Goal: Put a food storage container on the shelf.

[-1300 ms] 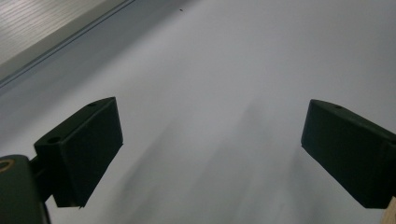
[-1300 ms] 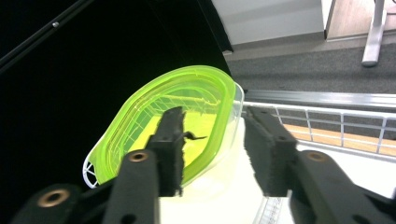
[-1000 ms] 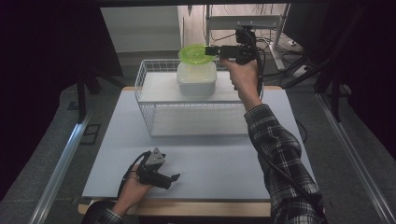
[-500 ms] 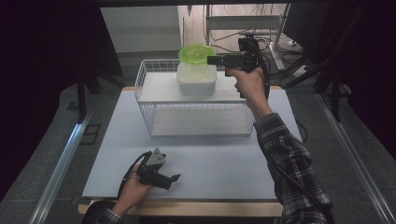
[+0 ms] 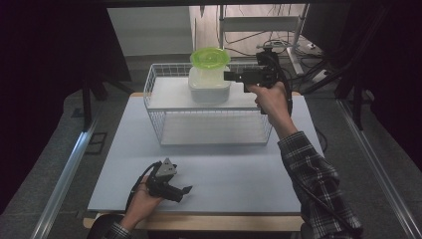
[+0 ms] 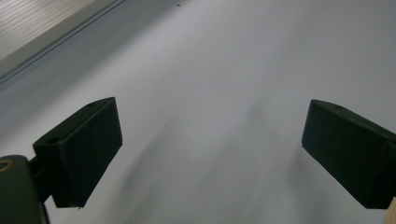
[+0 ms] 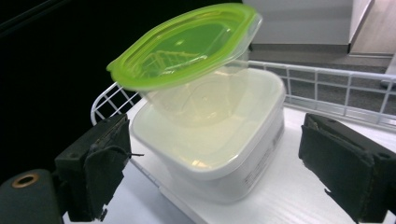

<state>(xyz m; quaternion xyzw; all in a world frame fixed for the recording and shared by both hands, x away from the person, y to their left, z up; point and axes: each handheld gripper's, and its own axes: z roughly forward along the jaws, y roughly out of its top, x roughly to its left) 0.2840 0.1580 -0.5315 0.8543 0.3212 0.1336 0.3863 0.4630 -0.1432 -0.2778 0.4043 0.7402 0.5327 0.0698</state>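
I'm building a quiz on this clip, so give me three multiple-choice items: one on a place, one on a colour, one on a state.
1. Where does the green-lidded tub sit?
A. in the white container
B. on the table
C. on the floor

2. What colour is the lid?
A. red
B. green
C. blue

3. How do the right hand-held gripper's jaws stand?
A. shut on the lid
B. open, holding nothing
C. shut on the basket's wire

Answers:
1 A: the tub rests tilted in the white container's mouth.
2 B: the lid is bright green in both views.
3 B: the jaws, which have just been opening, stand wide apart of the container.
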